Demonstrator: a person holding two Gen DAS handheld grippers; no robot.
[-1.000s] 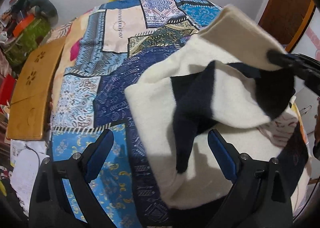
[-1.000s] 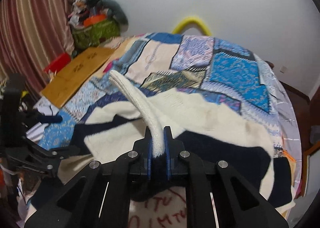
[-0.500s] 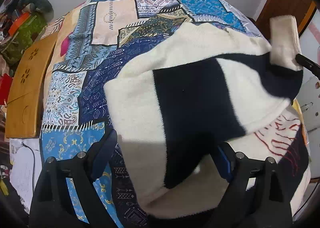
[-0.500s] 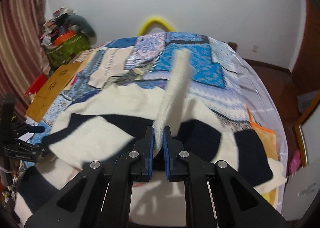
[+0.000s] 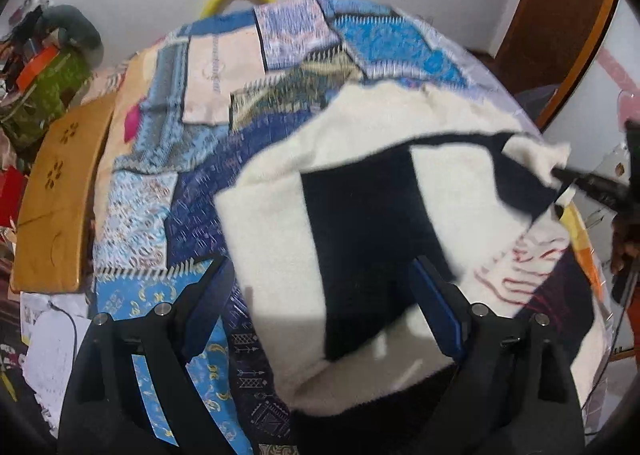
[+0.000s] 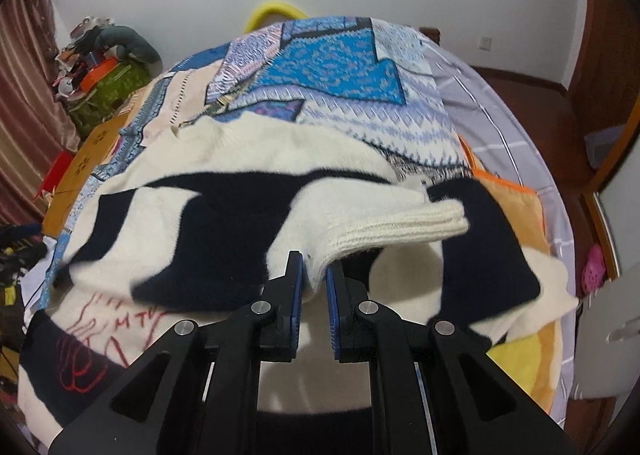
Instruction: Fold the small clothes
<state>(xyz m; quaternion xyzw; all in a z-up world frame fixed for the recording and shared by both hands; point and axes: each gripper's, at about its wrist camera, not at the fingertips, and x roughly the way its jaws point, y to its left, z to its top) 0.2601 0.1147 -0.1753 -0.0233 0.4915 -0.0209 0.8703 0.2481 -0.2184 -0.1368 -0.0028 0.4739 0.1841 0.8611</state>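
A cream and navy knit sweater (image 5: 360, 191) with red stitched writing lies on a blue patchwork bedspread (image 5: 168, 183). My left gripper (image 5: 320, 307) is open, its fingers wide apart over the sweater's near edge, holding nothing. My right gripper (image 6: 314, 275) is shut on the sweater's sleeve near its ribbed cream cuff (image 6: 404, 227), which flops to the right. The sleeve is stretched across the sweater's body (image 6: 224, 207). The right gripper's tip also shows at the right edge of the left wrist view (image 5: 560, 175), pinching the cuff.
A wooden board (image 5: 60, 191) lies along the bed's left side. A green bag piled with clutter (image 6: 108, 83) stands at the far left. A yellow hoop (image 6: 276, 13) leans on the back wall. An orange and yellow blanket (image 6: 528, 223) lies under the sweater's right side.
The right gripper has pulled the sleeve down and across the sweater; the cuff, upright before, now flops sideways. The left gripper stays open above the near edge.
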